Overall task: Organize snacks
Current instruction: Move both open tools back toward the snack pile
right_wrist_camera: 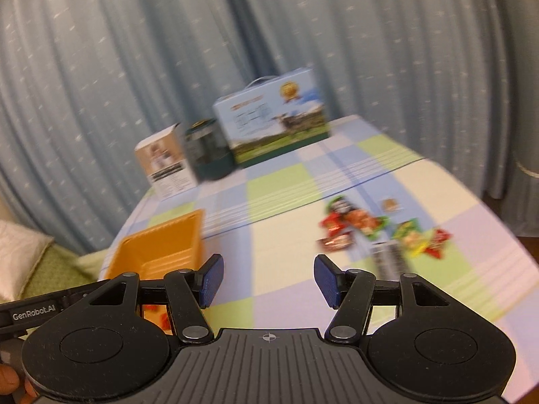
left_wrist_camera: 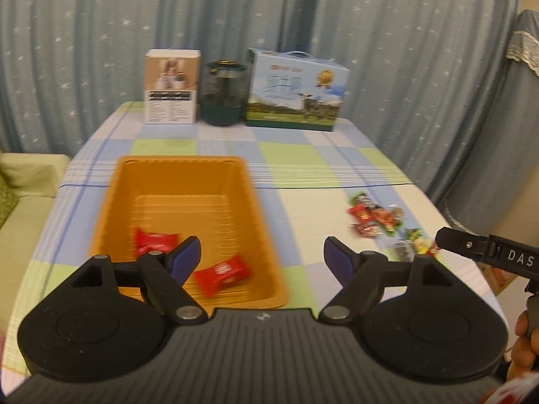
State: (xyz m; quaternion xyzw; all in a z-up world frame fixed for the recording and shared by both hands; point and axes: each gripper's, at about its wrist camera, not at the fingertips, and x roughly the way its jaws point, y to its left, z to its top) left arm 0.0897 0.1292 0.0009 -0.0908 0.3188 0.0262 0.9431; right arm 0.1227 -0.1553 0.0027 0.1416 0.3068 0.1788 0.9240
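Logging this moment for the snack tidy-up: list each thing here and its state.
Left claw: open, holds nothing.
Right claw: open, holds nothing.
Bin: upright, two red packets inside.
Snack pile: loose on the cloth, outside the bin.
Boxes: upright at the far edge.
Jar: upright, between the boxes.

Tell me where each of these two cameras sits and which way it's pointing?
Left wrist: rides the open left gripper, looking over the orange basket; the right gripper's tip and the person's hand show.
Right wrist: rides the open right gripper, facing the loose snack pile.
Shared: basket, snack pile, blue carton, checked tablecloth.
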